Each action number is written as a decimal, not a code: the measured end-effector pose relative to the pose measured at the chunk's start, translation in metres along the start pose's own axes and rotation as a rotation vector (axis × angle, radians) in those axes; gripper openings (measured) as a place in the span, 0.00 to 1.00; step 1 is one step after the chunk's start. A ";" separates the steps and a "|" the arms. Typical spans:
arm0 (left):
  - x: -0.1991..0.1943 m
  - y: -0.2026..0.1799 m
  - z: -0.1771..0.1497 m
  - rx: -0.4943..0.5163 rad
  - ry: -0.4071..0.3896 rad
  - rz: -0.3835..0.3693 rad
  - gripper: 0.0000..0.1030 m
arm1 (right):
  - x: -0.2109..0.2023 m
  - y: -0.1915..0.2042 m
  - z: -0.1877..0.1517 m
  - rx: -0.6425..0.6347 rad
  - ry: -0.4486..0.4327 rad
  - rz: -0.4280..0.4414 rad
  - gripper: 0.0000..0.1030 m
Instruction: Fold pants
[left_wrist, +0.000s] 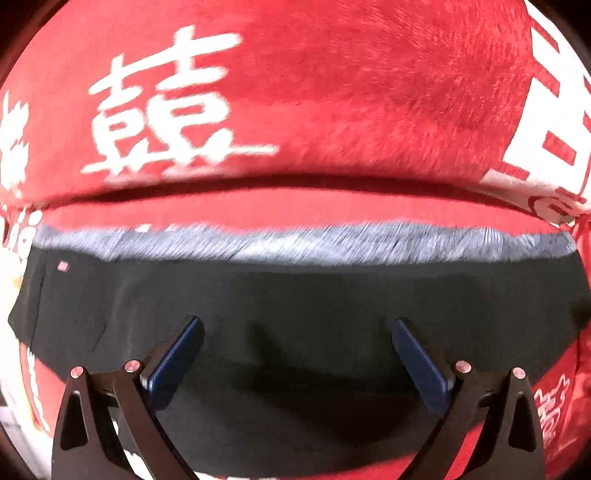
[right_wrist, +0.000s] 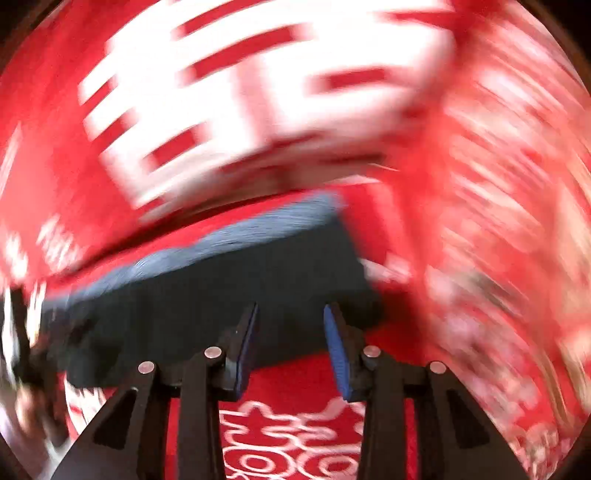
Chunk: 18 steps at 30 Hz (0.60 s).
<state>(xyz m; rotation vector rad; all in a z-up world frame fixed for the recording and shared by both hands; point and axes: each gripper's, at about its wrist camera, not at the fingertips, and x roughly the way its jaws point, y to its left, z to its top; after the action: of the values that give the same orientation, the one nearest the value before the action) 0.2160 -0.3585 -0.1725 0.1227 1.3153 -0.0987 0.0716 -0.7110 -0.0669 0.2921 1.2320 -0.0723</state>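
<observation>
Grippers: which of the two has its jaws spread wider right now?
The left gripper: its blue pads stand far apart over the folded black pants. The right gripper shows a narrower gap, nothing between its pads.

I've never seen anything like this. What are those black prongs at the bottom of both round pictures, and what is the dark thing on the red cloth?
No robot here: a person holds a hand-sized clamp in each hand, and each clamp carries a wide-angle camera looking along its two fingers, which explains the round, bulging pictures. The prongs are those fingers, tipped with blue pads.

One picture comes from the left gripper, the other from the right gripper. The second is smeared, so its details are hard to read.

Both look down on a red blanket with white characters. On it lies a pair of black pants, folded into a compact rectangle with a grey fuzzy lining showing along one edge.

Both grippers are open, above the pants, holding nothing.
</observation>
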 end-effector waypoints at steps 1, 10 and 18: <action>0.008 -0.006 0.006 0.000 0.005 0.002 0.99 | 0.015 0.028 0.007 -0.046 0.010 0.010 0.39; 0.030 0.037 -0.008 -0.033 0.029 0.021 1.00 | 0.087 0.064 0.024 -0.121 0.093 -0.065 0.39; -0.014 0.138 -0.047 -0.128 0.043 0.085 1.00 | 0.038 0.104 -0.037 0.104 0.218 0.398 0.46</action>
<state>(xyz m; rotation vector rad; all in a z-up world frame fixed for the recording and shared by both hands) 0.1874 -0.2151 -0.1661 0.0715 1.3539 0.0607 0.0727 -0.5976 -0.0943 0.6436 1.3666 0.2455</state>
